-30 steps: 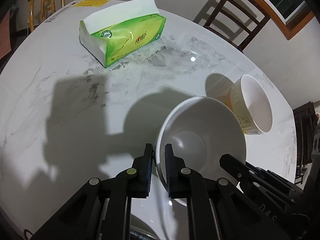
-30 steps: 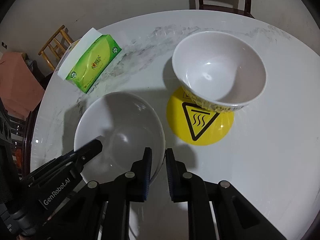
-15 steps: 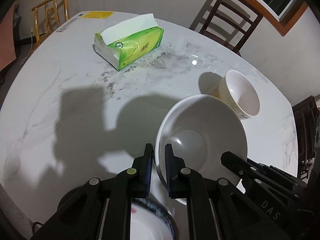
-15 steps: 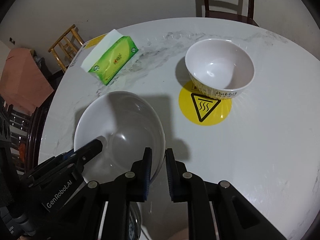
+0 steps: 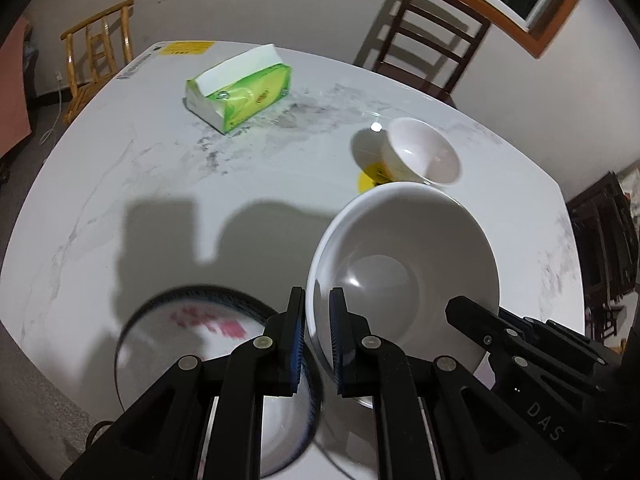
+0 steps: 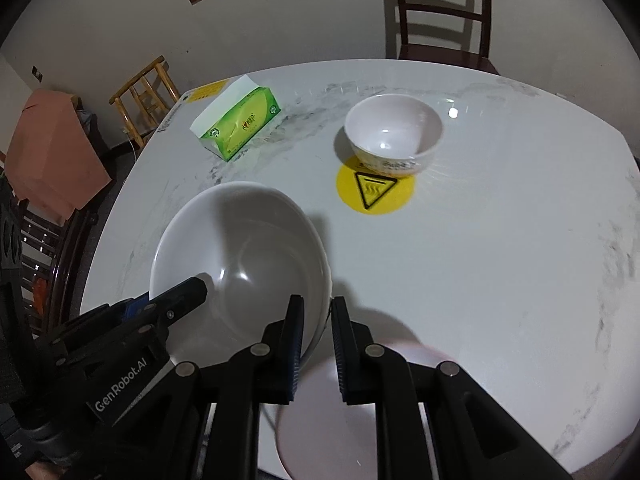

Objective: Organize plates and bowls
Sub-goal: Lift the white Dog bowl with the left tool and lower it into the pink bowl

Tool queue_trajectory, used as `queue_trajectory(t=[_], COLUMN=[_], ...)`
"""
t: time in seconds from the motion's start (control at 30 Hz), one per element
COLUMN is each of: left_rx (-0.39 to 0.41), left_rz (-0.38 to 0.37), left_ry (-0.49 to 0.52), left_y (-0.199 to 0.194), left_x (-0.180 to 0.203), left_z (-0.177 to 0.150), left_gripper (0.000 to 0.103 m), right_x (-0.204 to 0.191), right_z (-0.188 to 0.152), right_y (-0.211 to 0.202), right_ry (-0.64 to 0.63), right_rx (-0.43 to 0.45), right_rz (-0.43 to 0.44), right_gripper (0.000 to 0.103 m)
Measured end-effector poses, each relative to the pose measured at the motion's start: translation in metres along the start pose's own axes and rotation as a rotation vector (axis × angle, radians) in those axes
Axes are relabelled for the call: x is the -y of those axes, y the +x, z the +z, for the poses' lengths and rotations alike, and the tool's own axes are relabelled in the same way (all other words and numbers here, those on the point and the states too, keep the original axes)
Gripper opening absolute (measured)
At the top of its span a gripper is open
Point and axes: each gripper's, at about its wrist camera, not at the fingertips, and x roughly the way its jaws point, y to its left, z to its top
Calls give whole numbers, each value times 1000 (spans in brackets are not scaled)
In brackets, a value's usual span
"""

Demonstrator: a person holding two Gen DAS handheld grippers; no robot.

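The big white bowl (image 5: 404, 264) hangs pinched by the left gripper (image 5: 317, 334) and right gripper (image 6: 316, 344); keep it level over the plate (image 5: 192, 328).

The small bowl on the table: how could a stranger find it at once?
On the white marble table, look toward the far side, right of the green tissue pack. The small bowl stands partly on a yellow warning sticker, and only it has a printed band outside.

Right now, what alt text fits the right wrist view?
Both grippers, right gripper and left gripper, clamp opposite rims of a large white bowl above a marble table; beyond sit a smaller bowl and tissue pack.
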Motion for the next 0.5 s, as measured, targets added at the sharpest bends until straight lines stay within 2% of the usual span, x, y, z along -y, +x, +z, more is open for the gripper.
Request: queue_trajectory(t=[0.3,0.5], left_rx=[-17,-48], left_rz=[-22,-22], left_ry=[77,126], left_y=[-13,-9], left_x=[41,65], left_z=[-34,-56], left_gripper=[9,9], right_x=[33,55], right_z=[-39,-62], right_y=[-34,-34], right_ry=[39,74], right_rx=[21,-4], right_rz=[-27,-35], right_gripper=[15,15])
